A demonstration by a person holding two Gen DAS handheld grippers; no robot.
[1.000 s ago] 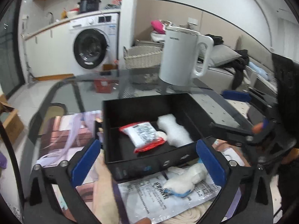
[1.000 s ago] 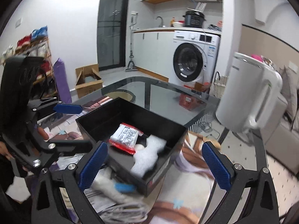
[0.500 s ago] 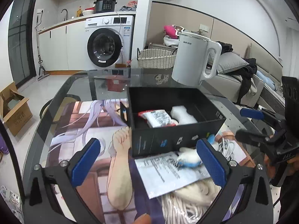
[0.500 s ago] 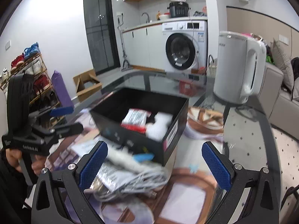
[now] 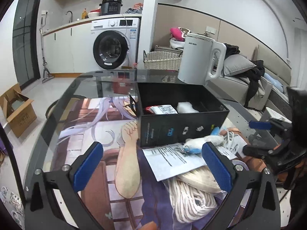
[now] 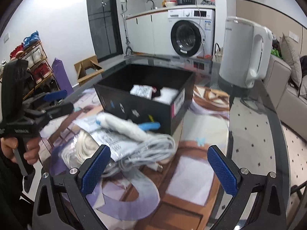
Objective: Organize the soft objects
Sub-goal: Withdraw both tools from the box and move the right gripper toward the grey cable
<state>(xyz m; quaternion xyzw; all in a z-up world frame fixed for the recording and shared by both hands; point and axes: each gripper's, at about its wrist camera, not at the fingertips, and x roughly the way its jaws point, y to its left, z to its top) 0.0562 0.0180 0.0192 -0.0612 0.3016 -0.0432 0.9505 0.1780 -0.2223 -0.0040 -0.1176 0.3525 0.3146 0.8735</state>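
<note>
The left tool [image 5: 152, 167] fills the bottom of its own view with its blue-padded fingers [image 5: 88, 165] spread wide apart and nothing between them. The right tool [image 6: 158, 169] sits the same way at the bottom of its view, fingers apart and empty. In the right wrist view the left tool shows again at the left edge, gripped by a hand [image 6: 21, 149].

Just above the left tool's right finger, in the lower centre of the frame, a printed plastic bag [image 5: 172, 159] lies flat on the counter [image 5: 92, 88]. A white plush toy with blue parts [image 5: 199, 143] rests on the bag's far edge, against the front wall of a black box [image 5: 182, 128]. Below the bag, toward the lower right, lies a coil of cream rope [image 5: 190, 197]. A bundle of white cable [image 5: 230, 140] lies right of the toy.

The open box stands at centre frame on a picture mat [image 5: 92, 134] that covers the glass counter. Inside it, a red-edged packet [image 5: 163, 110] lies on the left and a fluffy white piece [image 5: 186, 107] just beside it on the right.

Beyond the box, at upper right, a white kettle [image 5: 201, 63] stands on the counter. Farther back are a wicker basket [image 5: 163, 60] and a washing machine [image 5: 113, 44].
</note>
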